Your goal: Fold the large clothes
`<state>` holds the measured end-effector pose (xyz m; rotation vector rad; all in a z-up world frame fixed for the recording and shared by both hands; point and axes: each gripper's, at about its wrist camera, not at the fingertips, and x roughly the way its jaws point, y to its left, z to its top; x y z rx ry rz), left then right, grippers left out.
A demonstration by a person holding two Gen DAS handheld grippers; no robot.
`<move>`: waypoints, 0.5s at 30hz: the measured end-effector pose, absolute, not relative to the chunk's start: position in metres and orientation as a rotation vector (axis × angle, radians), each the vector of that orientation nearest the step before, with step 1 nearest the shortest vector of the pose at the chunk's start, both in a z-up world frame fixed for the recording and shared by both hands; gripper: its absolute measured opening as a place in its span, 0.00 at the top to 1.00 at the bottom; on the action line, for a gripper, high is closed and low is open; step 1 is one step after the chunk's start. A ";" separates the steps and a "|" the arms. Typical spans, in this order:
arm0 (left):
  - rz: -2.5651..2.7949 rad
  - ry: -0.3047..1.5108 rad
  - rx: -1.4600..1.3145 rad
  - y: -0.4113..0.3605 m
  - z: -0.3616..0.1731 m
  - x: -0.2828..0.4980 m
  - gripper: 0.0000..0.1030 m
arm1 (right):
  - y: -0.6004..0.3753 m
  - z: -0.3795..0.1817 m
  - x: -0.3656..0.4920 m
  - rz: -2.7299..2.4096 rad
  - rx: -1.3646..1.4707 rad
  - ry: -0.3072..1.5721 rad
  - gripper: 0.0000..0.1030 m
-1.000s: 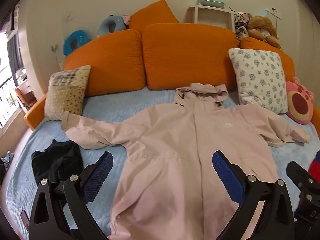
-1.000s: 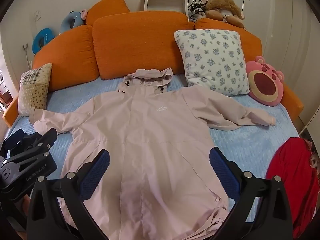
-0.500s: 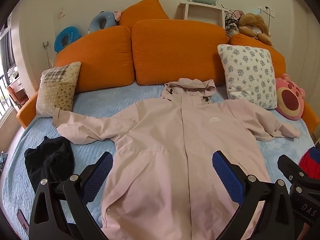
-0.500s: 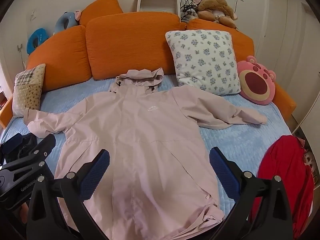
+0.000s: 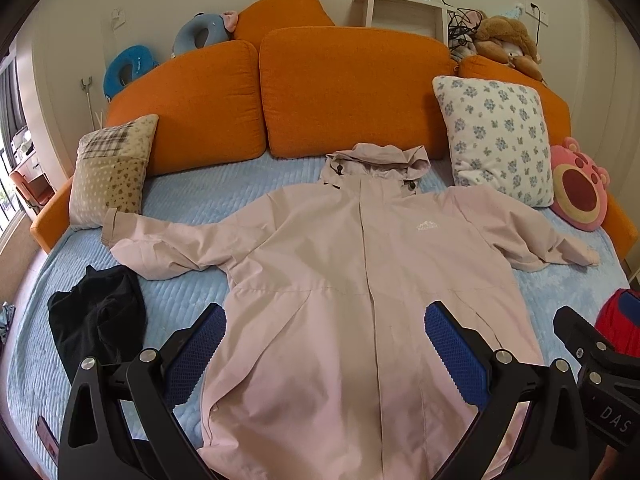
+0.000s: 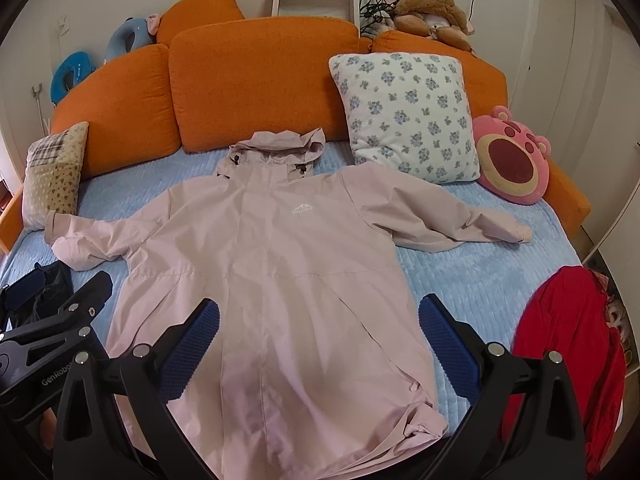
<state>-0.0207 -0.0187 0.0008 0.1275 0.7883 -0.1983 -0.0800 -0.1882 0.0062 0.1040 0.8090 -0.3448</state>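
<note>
Both the left gripper (image 5: 324,344) and the right gripper (image 6: 318,340) hang with fingers spread wide, holding and touching nothing, above the lower half of the pink jacket (image 5: 360,280). It lies flat, front up, sleeves outstretched, on the blue bed cover (image 5: 200,200). Only the left view shows the whole black garment (image 5: 96,316); only the right shows the whole red garment (image 6: 568,344).

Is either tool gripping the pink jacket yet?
No: both the left tool and right tool are open above the flat pink jacket.
</note>
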 end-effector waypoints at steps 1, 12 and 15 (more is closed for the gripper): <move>-0.201 0.790 0.126 -0.018 0.001 -0.020 0.02 | -0.188 0.006 -0.080 -0.347 0.102 0.811 0.04; -0.208 0.758 0.107 -0.016 0.008 -0.024 0.02 | -0.187 0.010 -0.089 -0.345 0.098 0.742 0.04; -0.208 0.747 0.102 -0.015 0.011 -0.026 0.02 | -0.187 0.016 -0.097 -0.344 0.106 0.711 0.04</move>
